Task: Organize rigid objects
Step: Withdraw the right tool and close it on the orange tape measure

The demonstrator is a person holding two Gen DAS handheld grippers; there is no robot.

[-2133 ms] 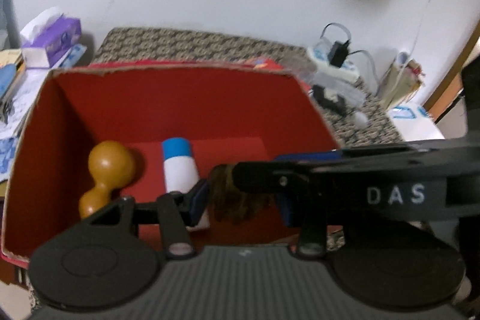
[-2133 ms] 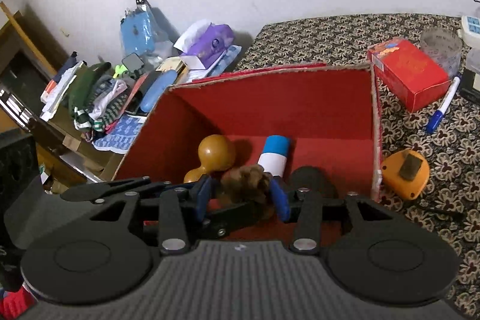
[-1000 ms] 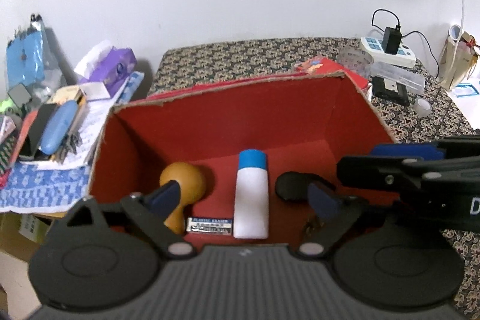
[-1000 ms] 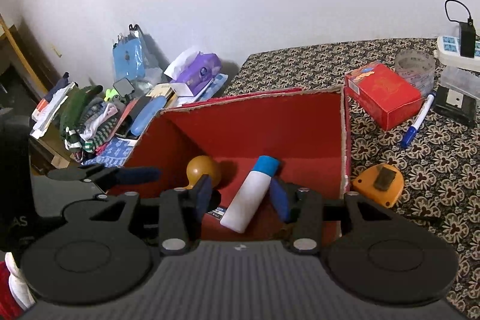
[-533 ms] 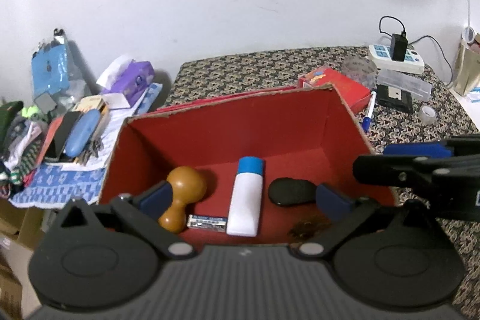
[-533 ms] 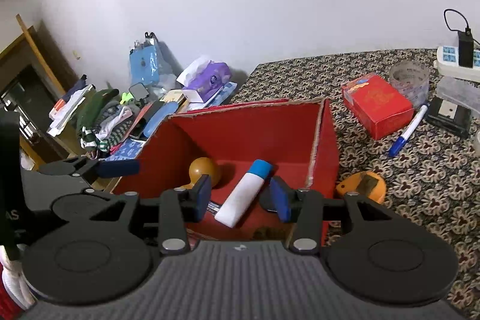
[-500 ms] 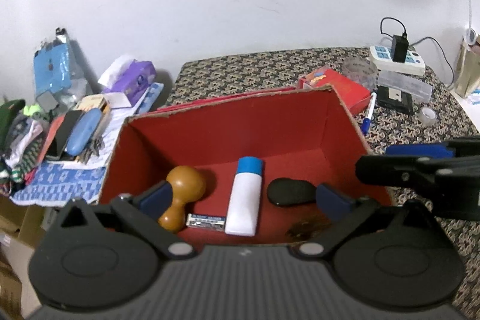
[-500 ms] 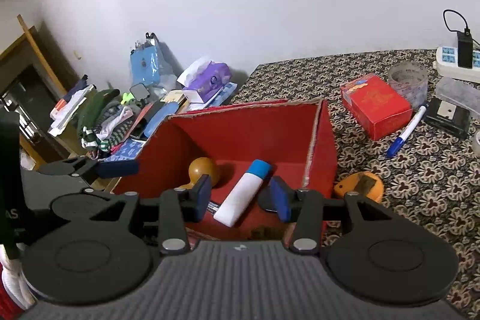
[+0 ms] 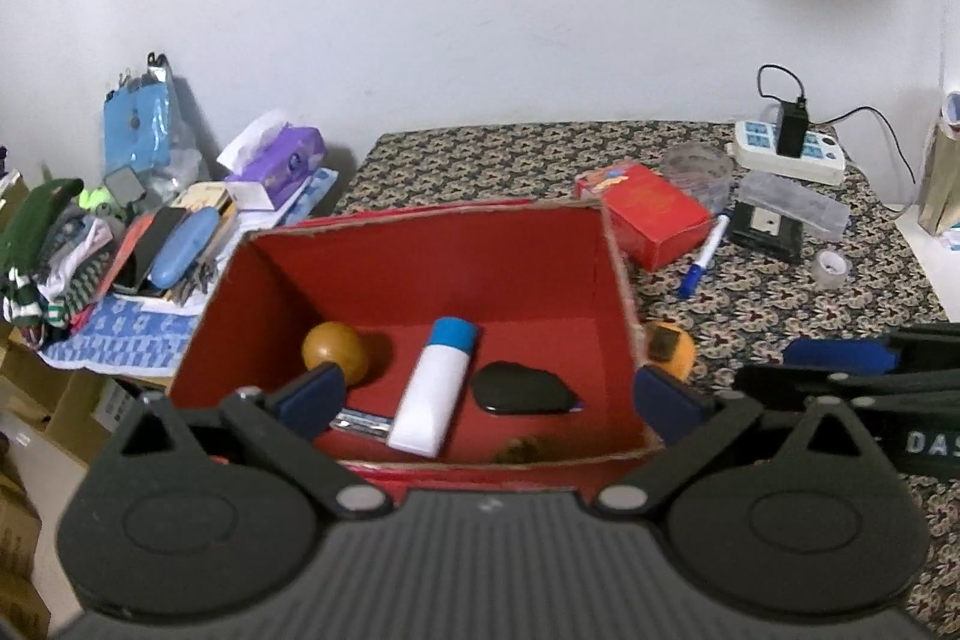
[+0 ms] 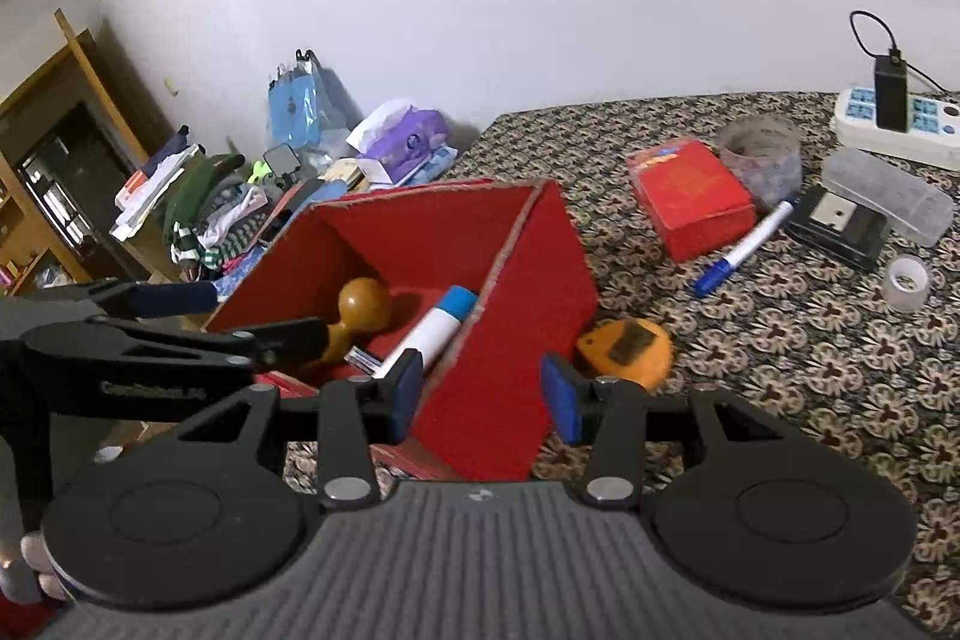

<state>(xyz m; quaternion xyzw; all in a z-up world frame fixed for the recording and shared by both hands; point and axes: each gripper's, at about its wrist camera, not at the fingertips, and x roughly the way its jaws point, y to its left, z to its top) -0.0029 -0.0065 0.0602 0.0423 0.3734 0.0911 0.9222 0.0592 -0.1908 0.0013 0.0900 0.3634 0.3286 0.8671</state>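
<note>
Red box (image 9: 420,250), centre of left-wrist frame: holding wooden stamp (image 9: 335,352), white tube with blue cap (image 9: 435,394), black flat piece (image 9: 521,388), small eraser (image 9: 363,421), brown tuft (image 9: 522,449) at near wall. Left gripper (image 9: 489,397): jaws wide apart, empty, above box. Right gripper (image 10: 483,391): jaws apart, empty, over box's near corner. Outside box, lower-centre right of right-wrist frame: orange tape measure (image 10: 624,346) just beside box wall; farther right, blue marker (image 10: 744,247), red carton (image 10: 690,196). Step judged: between placements, choosing next item. Next move likely: right gripper toward tape measure, closing across its body
</note>
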